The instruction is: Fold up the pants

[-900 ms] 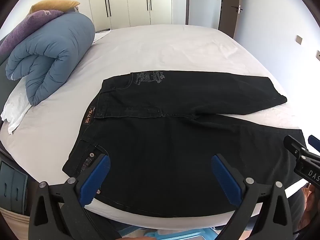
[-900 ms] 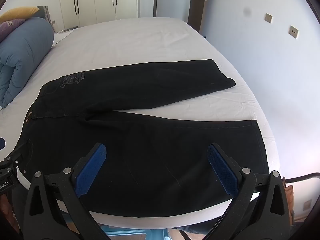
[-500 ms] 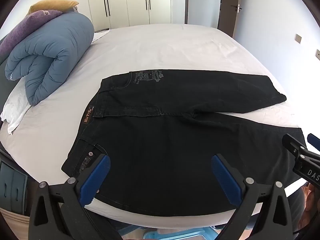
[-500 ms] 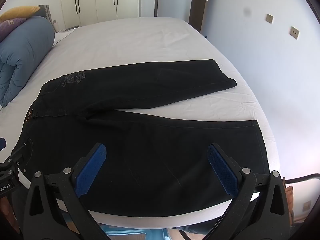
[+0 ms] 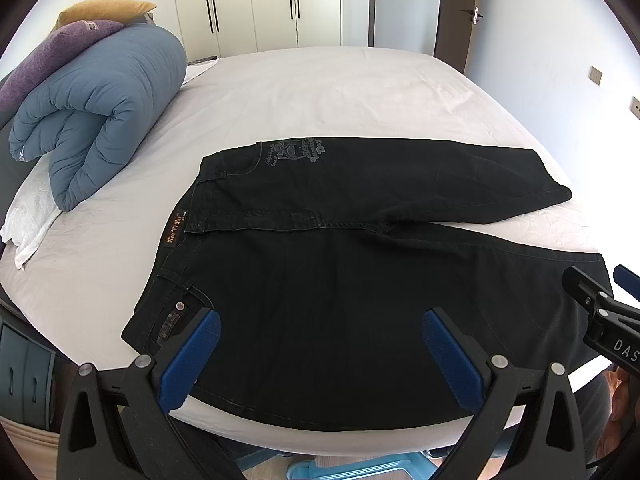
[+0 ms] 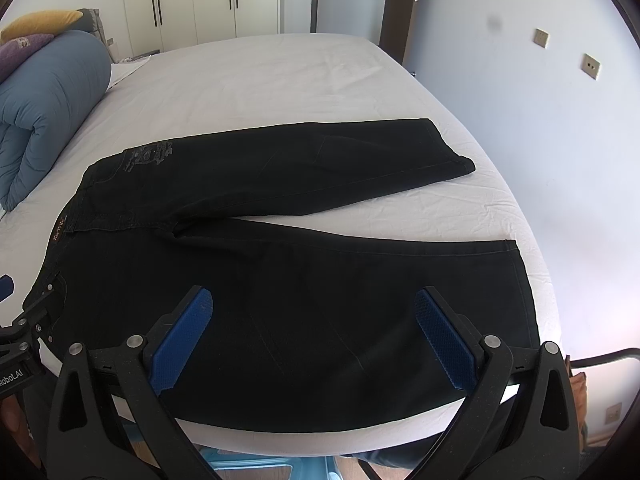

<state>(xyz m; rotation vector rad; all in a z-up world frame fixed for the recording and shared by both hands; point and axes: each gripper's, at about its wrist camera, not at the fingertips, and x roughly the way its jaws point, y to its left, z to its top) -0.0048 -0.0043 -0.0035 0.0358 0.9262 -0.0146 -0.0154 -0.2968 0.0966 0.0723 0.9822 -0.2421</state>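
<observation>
Black pants lie spread flat on the white bed, waistband to the left, both legs running right in a V. The near leg hangs slightly over the front bed edge. The pants also show in the right wrist view. My left gripper is open and empty, hovering above the near side by the waist pocket. My right gripper is open and empty above the near leg. The right gripper's tip shows at the right edge of the left wrist view.
A rolled blue duvet with purple and yellow pillows sits at the bed's left. White wardrobes and a door stand behind. A wall runs close along the bed's right side. A blue stool is below the front edge.
Both grippers have risen or tilted very slightly; the pants sit a touch lower in view. Nothing was taken hold of.
</observation>
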